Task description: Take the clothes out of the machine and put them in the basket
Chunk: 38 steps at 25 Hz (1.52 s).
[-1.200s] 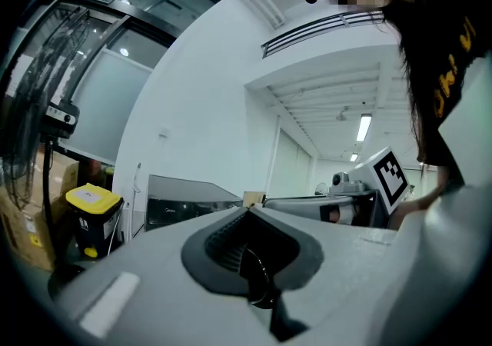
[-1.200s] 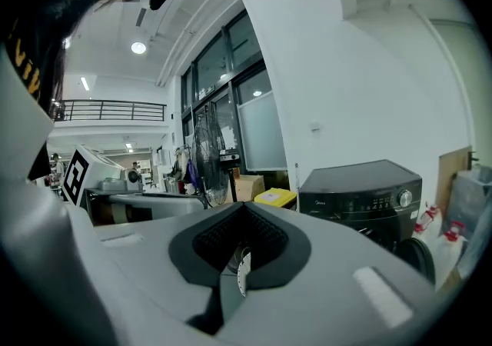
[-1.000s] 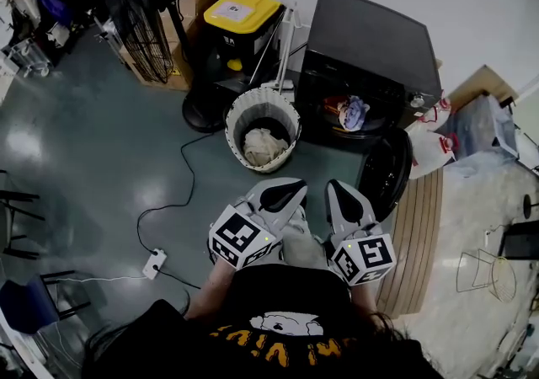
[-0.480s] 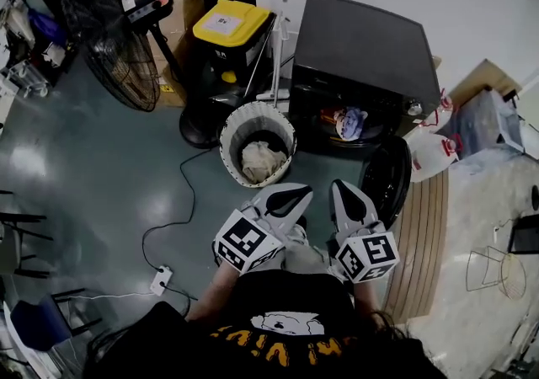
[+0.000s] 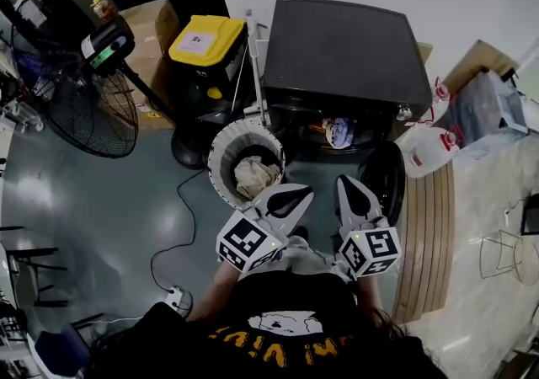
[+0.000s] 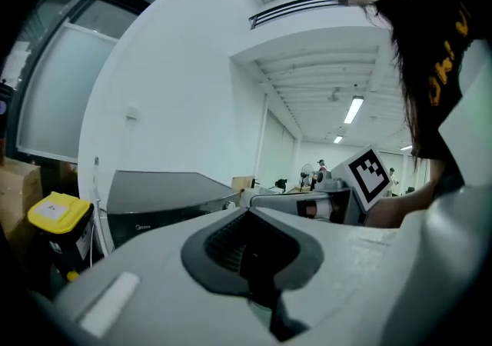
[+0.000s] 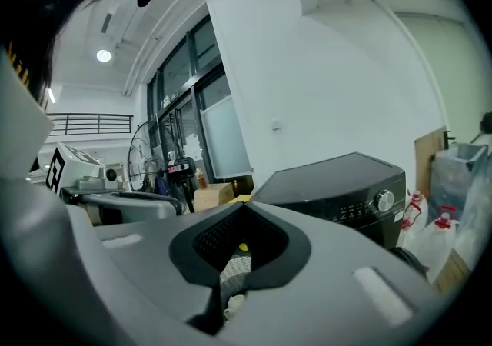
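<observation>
Clothes (image 5: pixel 338 131) in open machine (image 5: pixel 337 49), basket (image 5: pixel 216 168) nearby — cloth (image 5: pixel 253 175) inside

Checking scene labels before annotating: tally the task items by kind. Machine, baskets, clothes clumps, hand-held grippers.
Washing machine: 1
Basket: 1
Clothes clumps: 2, clump in machine, clump in basket
Hand-held grippers: 2, left hand-held gripper, right hand-held gripper
Total: 6

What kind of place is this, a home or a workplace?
Likely a workshop or lab corner, not a home: the washing machine and laundry basket stand on a bare floor near a large pedestal fan and a cardboard box.
</observation>
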Motion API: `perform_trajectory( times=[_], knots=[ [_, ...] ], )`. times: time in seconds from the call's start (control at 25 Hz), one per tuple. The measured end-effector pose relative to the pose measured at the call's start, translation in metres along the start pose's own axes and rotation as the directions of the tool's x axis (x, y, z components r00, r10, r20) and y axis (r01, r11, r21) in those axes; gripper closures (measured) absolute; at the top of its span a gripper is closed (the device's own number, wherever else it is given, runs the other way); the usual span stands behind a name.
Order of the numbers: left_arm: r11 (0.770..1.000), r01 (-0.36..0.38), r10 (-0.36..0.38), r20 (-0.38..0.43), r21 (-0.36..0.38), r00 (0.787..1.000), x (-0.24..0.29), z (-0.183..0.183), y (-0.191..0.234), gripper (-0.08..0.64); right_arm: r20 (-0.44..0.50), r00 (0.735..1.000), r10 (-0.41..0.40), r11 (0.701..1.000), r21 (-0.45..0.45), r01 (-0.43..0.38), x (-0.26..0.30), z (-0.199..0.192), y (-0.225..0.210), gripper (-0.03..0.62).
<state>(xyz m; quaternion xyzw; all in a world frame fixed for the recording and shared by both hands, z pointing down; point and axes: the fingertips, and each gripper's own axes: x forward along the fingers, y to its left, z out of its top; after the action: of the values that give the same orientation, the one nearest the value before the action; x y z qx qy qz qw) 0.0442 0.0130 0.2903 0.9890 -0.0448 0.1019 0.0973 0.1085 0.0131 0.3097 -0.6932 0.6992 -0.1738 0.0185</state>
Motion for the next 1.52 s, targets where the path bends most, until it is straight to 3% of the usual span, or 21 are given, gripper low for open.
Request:
perform_trajectory(
  times=[0.24,0.48,0.8,1.2,1.52],
  knots=[
    [0.998,0.052,-0.050,-0.035,0.048,0.998,0.033,0.000,0.006,0.560,-0.009,0.999,-0.041,0.999,0.020,0.041,0.016,-0.006,-0.038,0.583],
    [0.993,0.056,-0.052,-0.043,0.102,0.998,0.054,-0.003,0.021,0.560,-0.055,0.997,-0.062,0.998,0.013,0.063,0.030,-0.022,-0.062,0.583],
    [0.992,0.080,-0.072,-0.094,0.093,0.993,0.068,-0.012,0.044,0.560,-0.090,0.990,-0.108,0.994,-0.006,0.108,0.047,-0.035,-0.081,0.583],
    [0.971,0.221,-0.204,-0.167,0.090,0.965,0.087,-0.035,0.069,0.560,-0.118,0.966,-0.232,0.972,-0.002,0.233,0.084,-0.073,-0.115,0.577],
    [0.956,0.266,-0.236,-0.219,0.123,0.947,0.105,-0.071,0.094,0.560,-0.145,0.947,-0.287,0.956,0.014,0.292,0.113,-0.116,-0.145,0.552]
  ],
)
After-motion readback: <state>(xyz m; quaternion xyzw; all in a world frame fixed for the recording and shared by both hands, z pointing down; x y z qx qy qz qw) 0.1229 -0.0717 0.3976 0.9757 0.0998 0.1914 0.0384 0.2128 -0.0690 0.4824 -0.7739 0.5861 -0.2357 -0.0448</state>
